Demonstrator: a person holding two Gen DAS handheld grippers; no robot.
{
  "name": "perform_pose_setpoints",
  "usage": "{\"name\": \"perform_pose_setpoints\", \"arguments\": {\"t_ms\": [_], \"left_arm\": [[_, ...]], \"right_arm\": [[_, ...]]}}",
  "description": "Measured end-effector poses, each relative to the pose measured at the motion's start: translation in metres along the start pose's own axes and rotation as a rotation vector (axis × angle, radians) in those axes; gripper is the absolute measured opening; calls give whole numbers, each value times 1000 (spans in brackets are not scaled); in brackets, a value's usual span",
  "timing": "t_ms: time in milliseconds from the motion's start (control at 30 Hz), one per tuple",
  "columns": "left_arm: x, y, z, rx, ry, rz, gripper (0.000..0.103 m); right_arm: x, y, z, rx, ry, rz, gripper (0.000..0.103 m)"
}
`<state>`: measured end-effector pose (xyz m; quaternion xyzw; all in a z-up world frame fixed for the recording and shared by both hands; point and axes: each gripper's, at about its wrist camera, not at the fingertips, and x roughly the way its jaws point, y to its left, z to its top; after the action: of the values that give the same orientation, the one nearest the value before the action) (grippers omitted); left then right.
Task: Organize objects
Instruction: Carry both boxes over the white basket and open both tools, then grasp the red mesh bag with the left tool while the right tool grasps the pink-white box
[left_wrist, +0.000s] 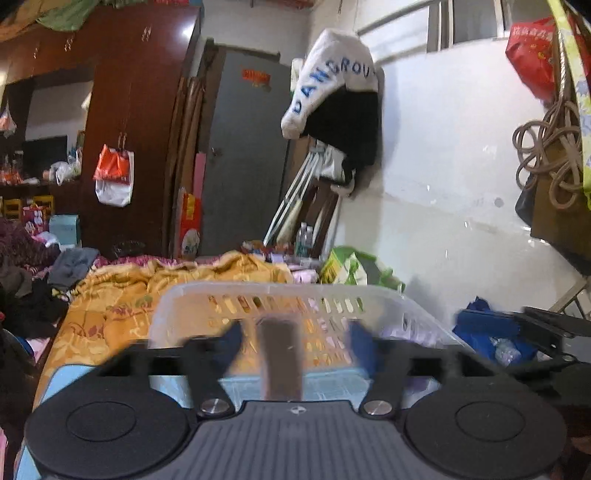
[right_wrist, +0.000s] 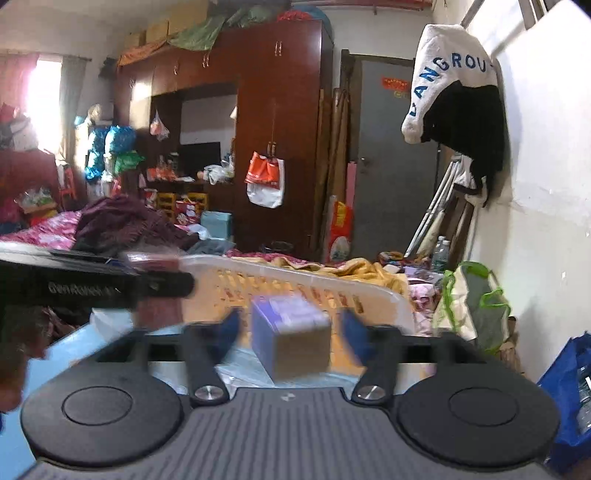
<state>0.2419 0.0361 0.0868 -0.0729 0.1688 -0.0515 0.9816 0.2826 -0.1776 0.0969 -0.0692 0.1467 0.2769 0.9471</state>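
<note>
Basket (left_wrist: 295, 295) lies ahead; left gripper (left_wrist: 293, 341) fingers spread around a brown block (left_wrist: 280, 358); right gripper (right_wrist: 291, 328) fingers spread around a purple box (right_wrist: 291, 332).

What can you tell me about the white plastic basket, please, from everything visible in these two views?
The basket is translucent white plastic, rectangular, with a broad rolled rim and walls pierced by rows of upright slots. It sits upright at the near edge of an orange patterned blanket, behind a light blue surface. Its contents cannot be made out. The left gripper and right gripper stand open in front of it, not touching. Motion blur softens its details.
</note>
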Motion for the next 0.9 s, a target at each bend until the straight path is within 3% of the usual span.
{"name": "perform_pose_setpoints", "arguments": {"t_ms": [67,100,233,300,500,733,800,900], "left_arm": [[-18,0,-5,5,-42,-1,79],[-27,-1,-9,4,-60,-7,79],[-54,-5,-29,-4,-53,-47,83],[-75,-5,-52,0,-76,-68,83],[-133,-15,-125,36,-128,-86,83],[-160,-51,-168,114,-114,-123,83],[-154,-63,-174,153,-94,-122,82],[-142,-69,-181,172,-61,-119,74]], "right_arm": [[-22,0,-4,-15,-47,-22,96],[-34,1,-10,-13,-70,-19,103],[-72,-7,-38,83,-130,40,103],[-91,-11,-64,126,-121,74,103],[-137,-14,-133,204,-110,-10,103],[-152,-7,-160,129,-76,35,103],[-150,-2,-160,101,-68,30,100],[-137,0,-160,66,-45,13,85]]}}
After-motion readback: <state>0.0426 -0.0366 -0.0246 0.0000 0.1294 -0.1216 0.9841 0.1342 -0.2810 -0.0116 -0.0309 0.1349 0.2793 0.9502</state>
